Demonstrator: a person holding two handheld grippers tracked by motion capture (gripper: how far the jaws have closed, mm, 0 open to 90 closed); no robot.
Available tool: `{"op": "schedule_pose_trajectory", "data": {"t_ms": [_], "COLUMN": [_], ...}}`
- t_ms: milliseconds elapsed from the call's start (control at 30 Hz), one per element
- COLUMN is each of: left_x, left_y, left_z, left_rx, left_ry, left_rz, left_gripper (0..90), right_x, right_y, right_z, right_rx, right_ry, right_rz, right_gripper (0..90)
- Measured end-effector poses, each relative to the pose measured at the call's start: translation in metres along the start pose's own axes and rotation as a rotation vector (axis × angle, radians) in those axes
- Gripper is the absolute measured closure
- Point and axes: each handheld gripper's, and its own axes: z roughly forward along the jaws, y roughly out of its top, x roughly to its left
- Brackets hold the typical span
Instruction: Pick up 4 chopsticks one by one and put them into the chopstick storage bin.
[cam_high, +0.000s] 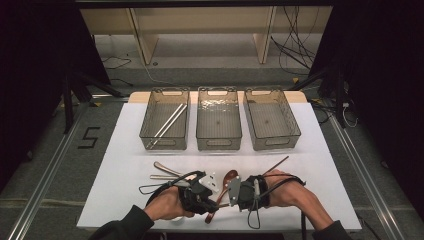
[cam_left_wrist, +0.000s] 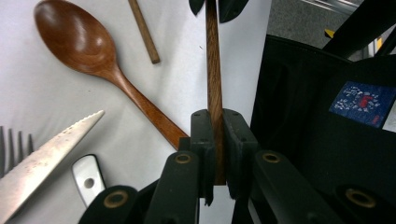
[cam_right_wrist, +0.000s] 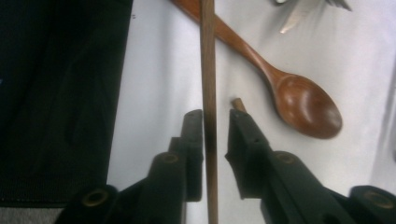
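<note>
Left claw was clamped tight on a wooden chopstick, held above the white surface. Right claw had its jaws parted around the same chopstick, one pad touching, a gap on the other side. A wooden spoon lay just beside, its handle passing under the chopstick. A second chopstick, serrated knife and fork crowded close by. Three clear bins stood well apart.
</note>
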Motion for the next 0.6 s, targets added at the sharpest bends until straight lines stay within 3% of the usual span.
{"op": "schedule_pose_trajectory", "data": {"t_ms": [33,267,367,500,600], "left_x": [0.000,0.006,0.013,0.025,0.033], "left_y": [0.000,-0.003,-0.005,-0.012,-0.017], "left_z": [-0.001,-0.014,-0.024,-0.038,-0.050], "left_rx": [-0.001,-0.029,-0.044,-0.073,-0.091], "left_ry": [0.001,0.035,0.059,0.107,0.138], "left_rz": [0.003,-0.015,-0.033,-0.072,-0.097], "left_gripper": [83.2,83.3,83.3,83.3,83.2], "right_x": [0.001,-0.006,-0.008,-0.012,-0.012], "right_y": [-0.001,-0.014,-0.021,-0.026,-0.028], "right_z": [-0.002,-0.022,-0.029,-0.035,-0.036], "right_rx": [-0.021,-0.098,-0.122,-0.156,-0.164], "right_ry": [-0.005,-0.076,-0.124,-0.144,-0.149], "right_rz": [0.035,0.138,0.180,0.234,0.234], "right_gripper": [68.1,49.6,45.1,42.0,40.1]}}
